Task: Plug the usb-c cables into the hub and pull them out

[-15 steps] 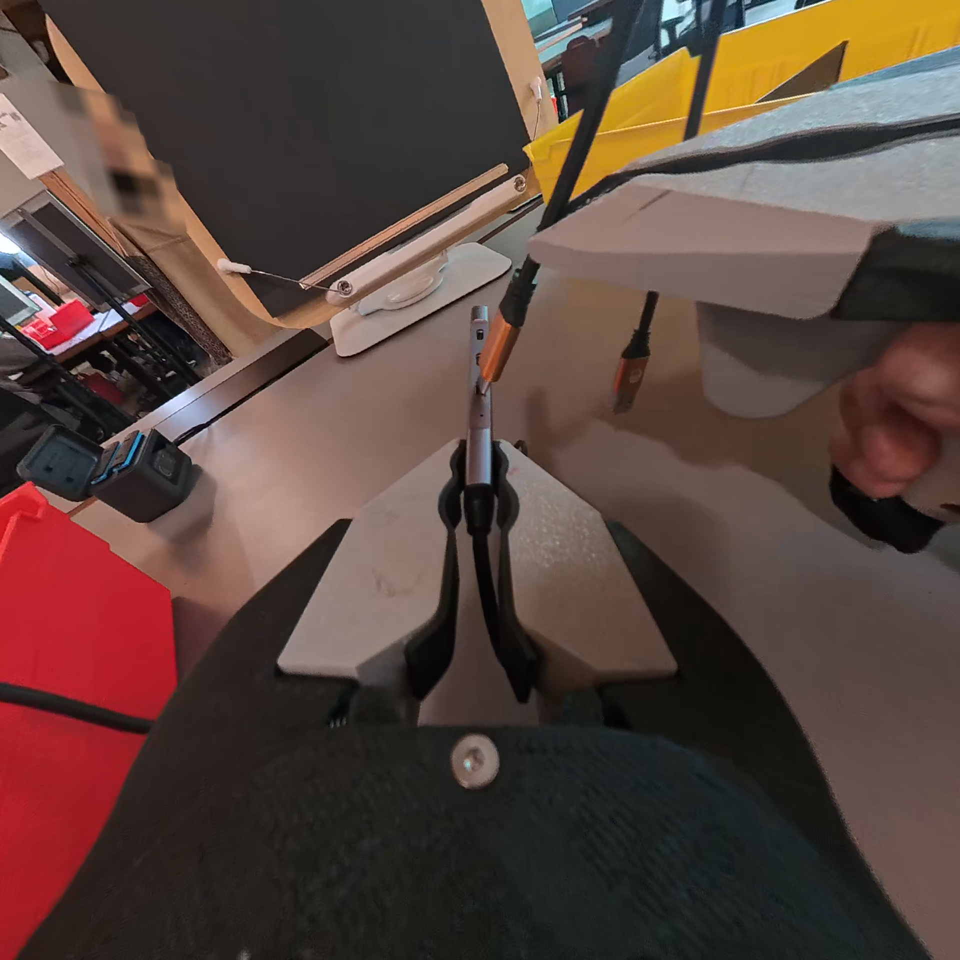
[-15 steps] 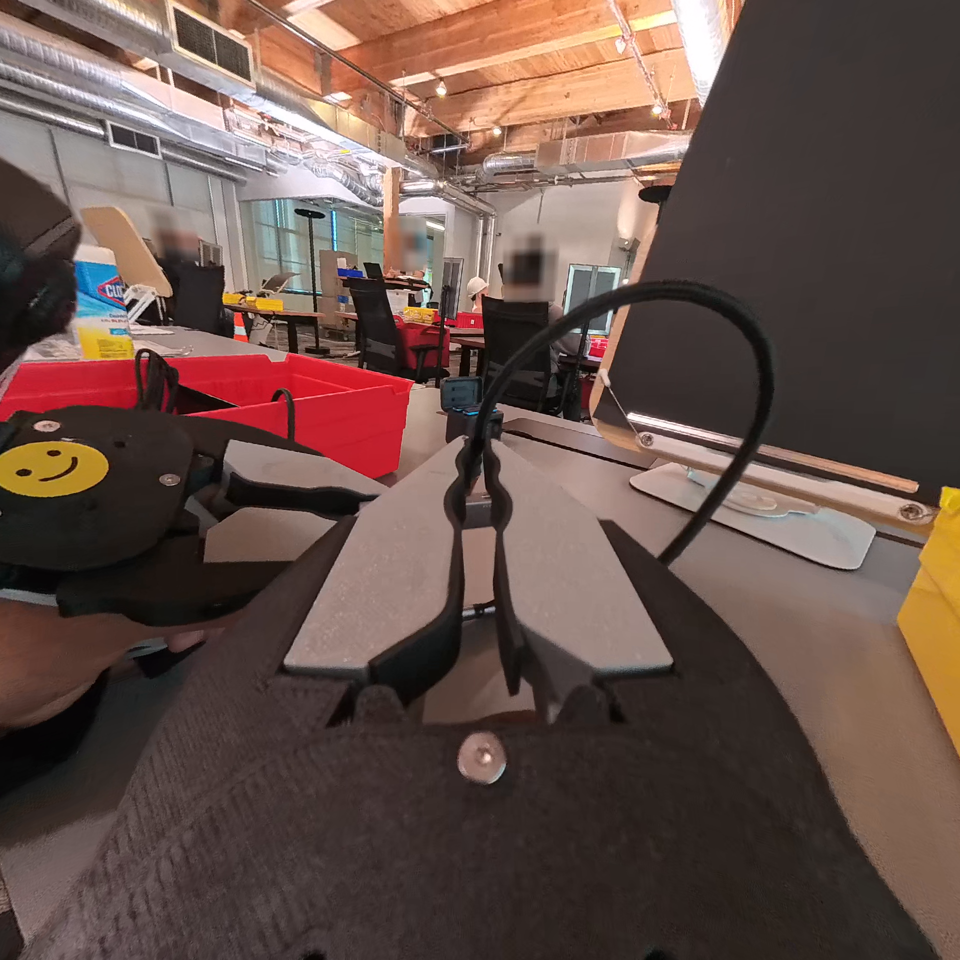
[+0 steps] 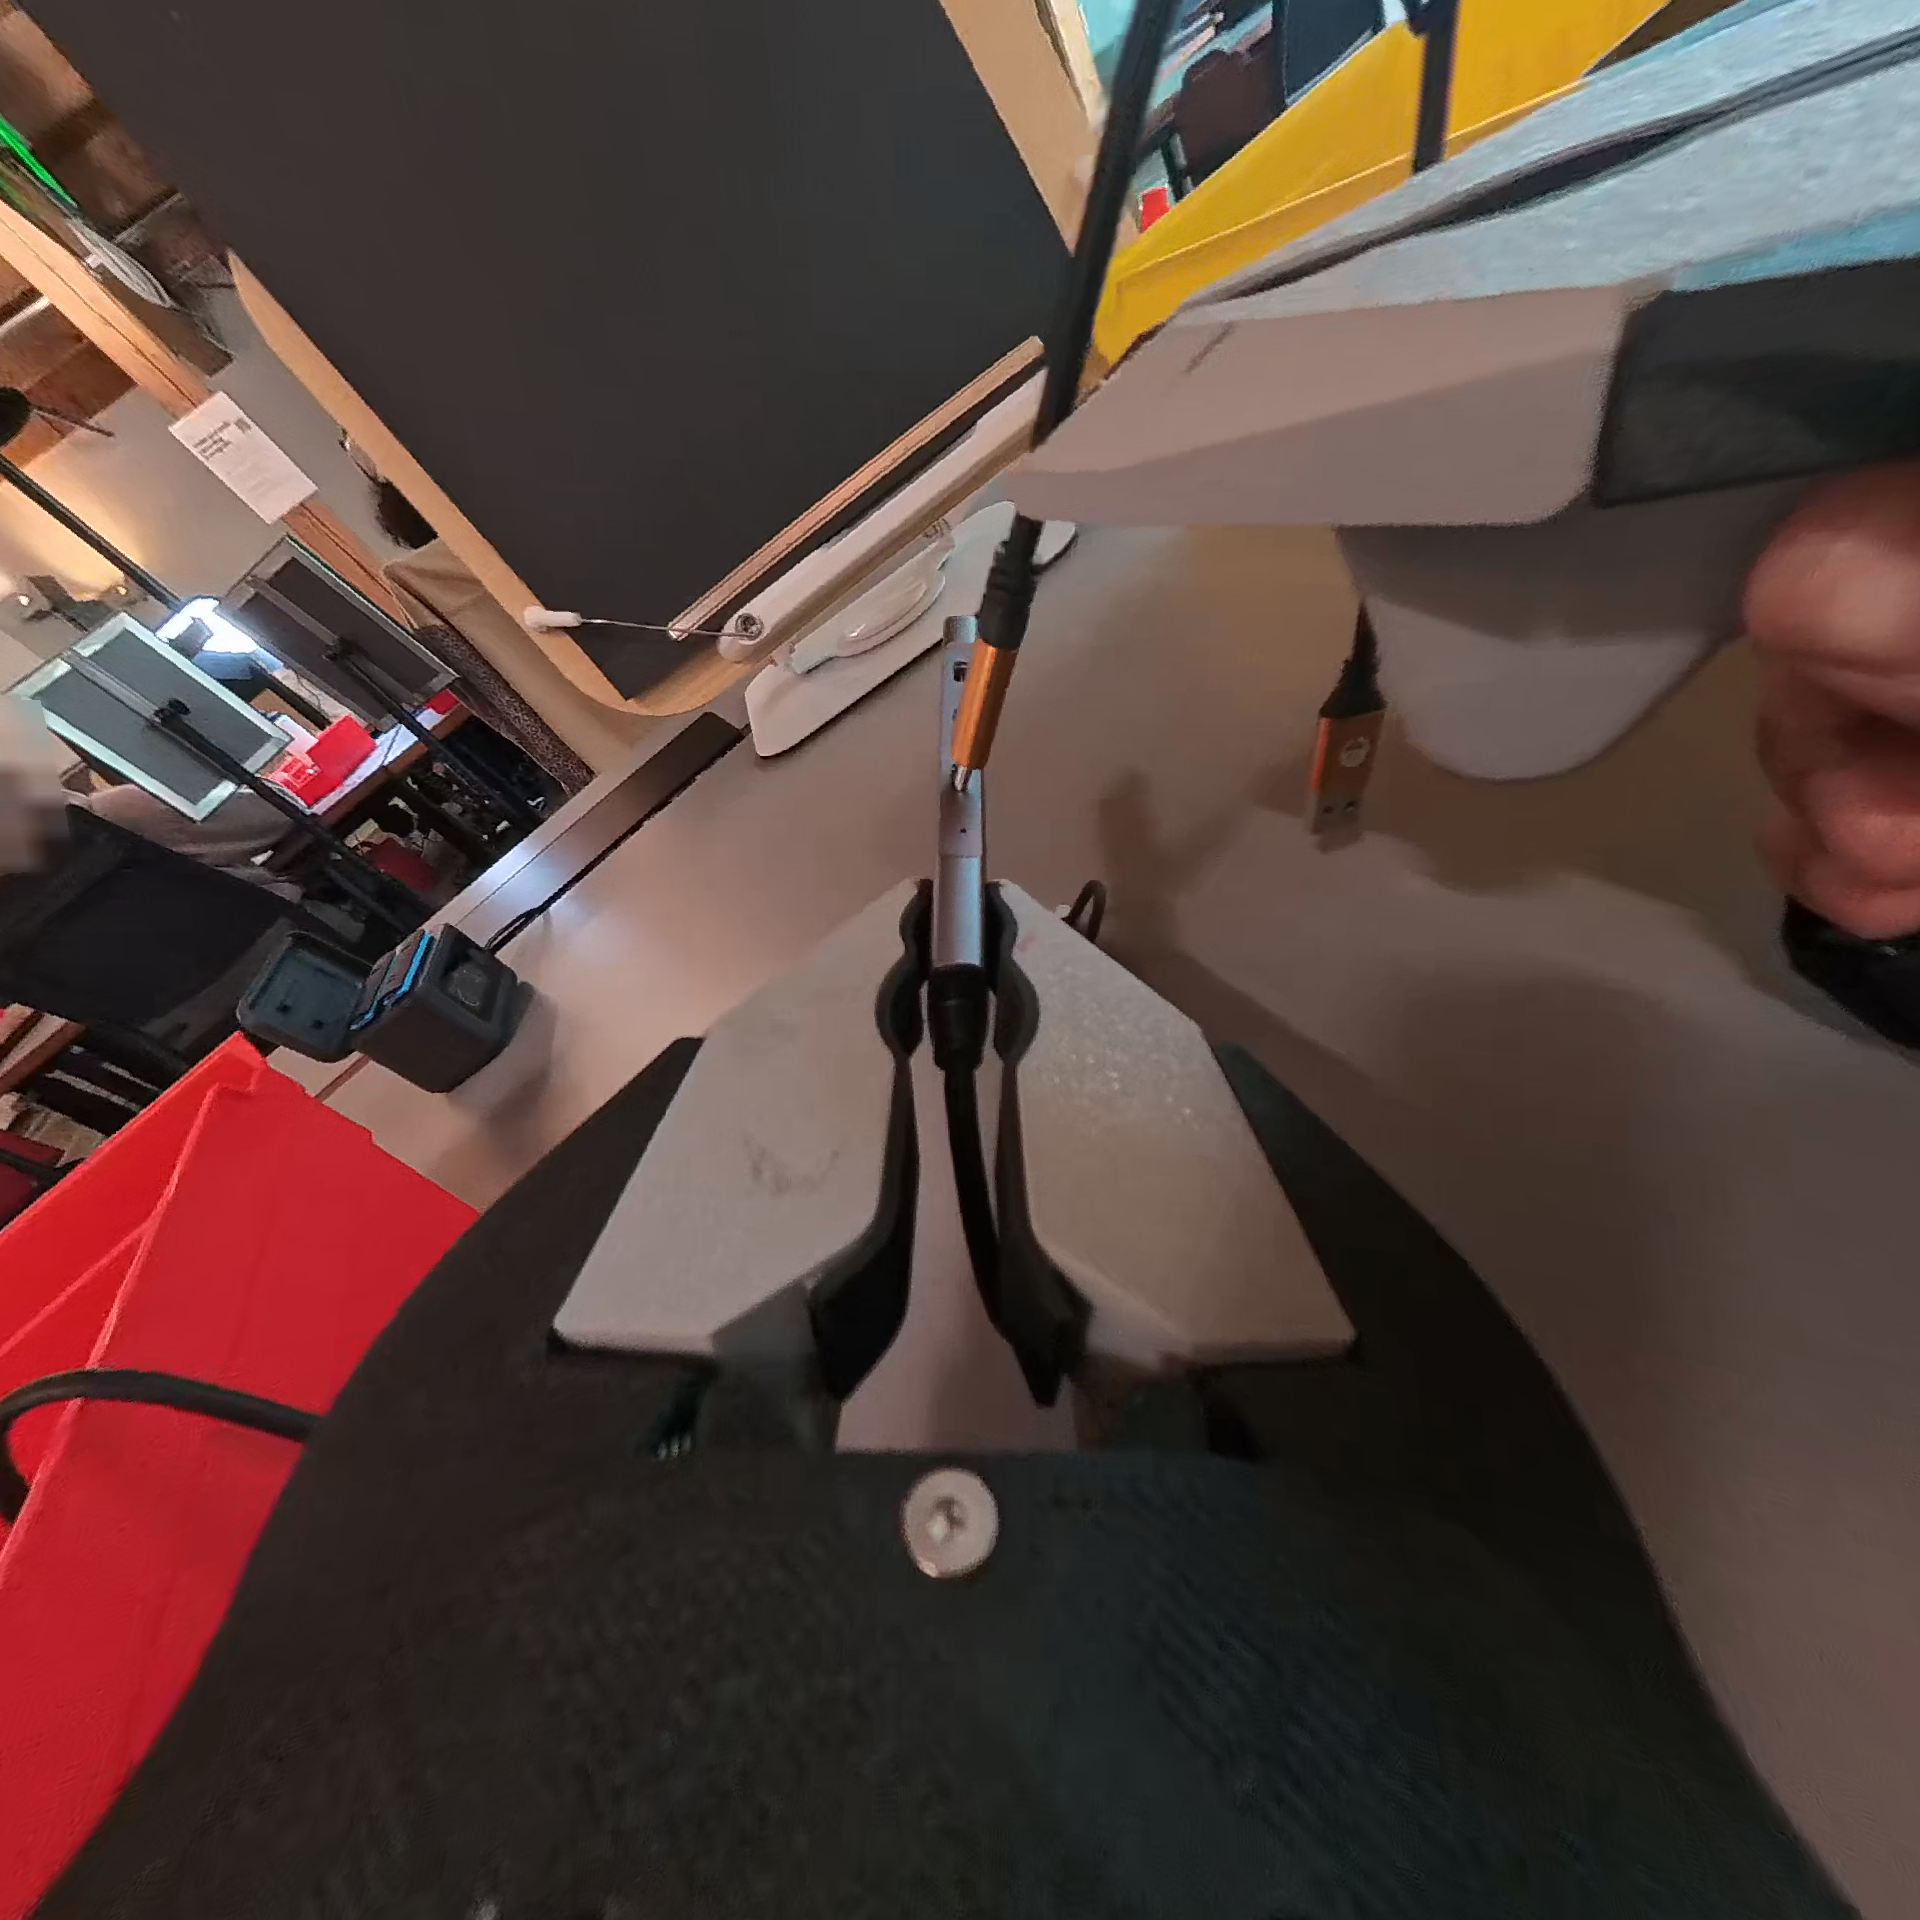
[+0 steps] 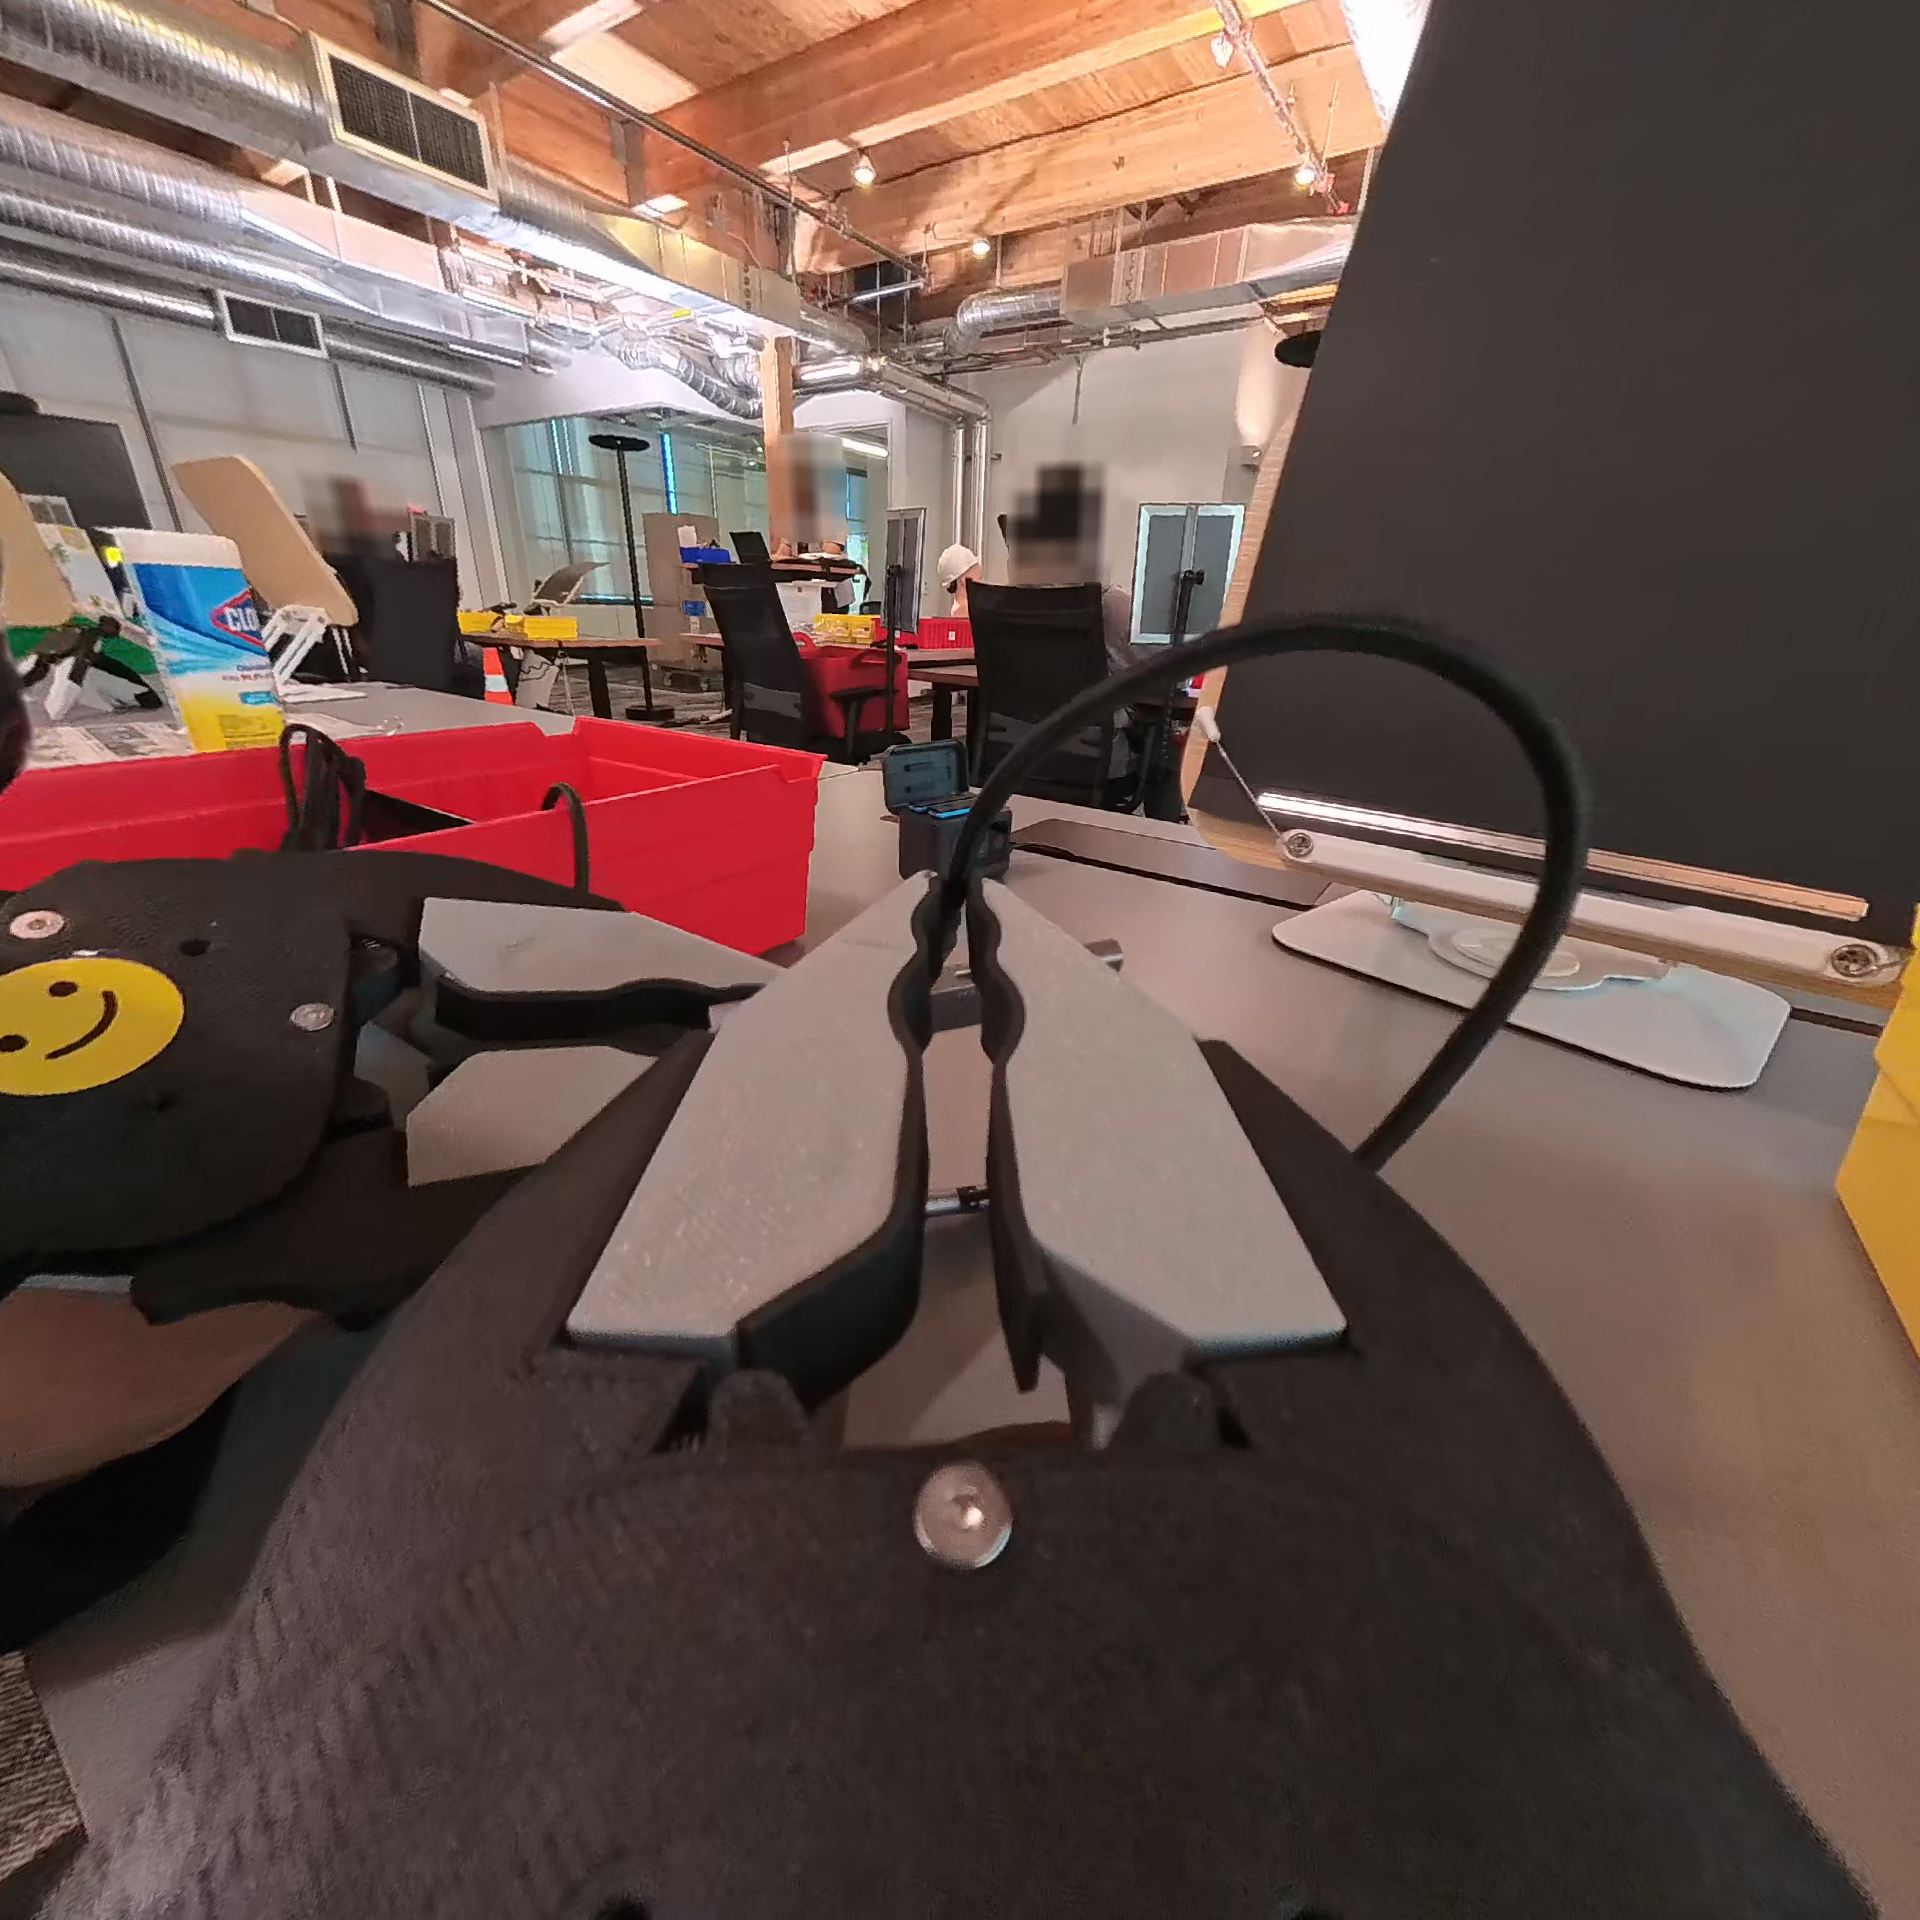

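A: In the left wrist view, what did the left gripper (image 3: 958, 914) hold?

B: It was clamped on the grey hub (image 3: 958, 831), which stuck out forward past its fingertips above the table (image 3: 1455, 1143). The orange USB-C plug (image 3: 982, 707) hung upright over the hub, its metal tip touching the hub's top face. A second orange plug (image 3: 1348, 753) dangled to the right of the hub, well apart from it.

A: And the right wrist view?

B: The right gripper (image 4: 956, 914) was closed on the black cable (image 4: 1475, 727), pinched at its fingertips; the cable looped up and down to the right of them. The hub was barely visible there. The red bin (image 4: 644, 831) stood left of the fingertips.
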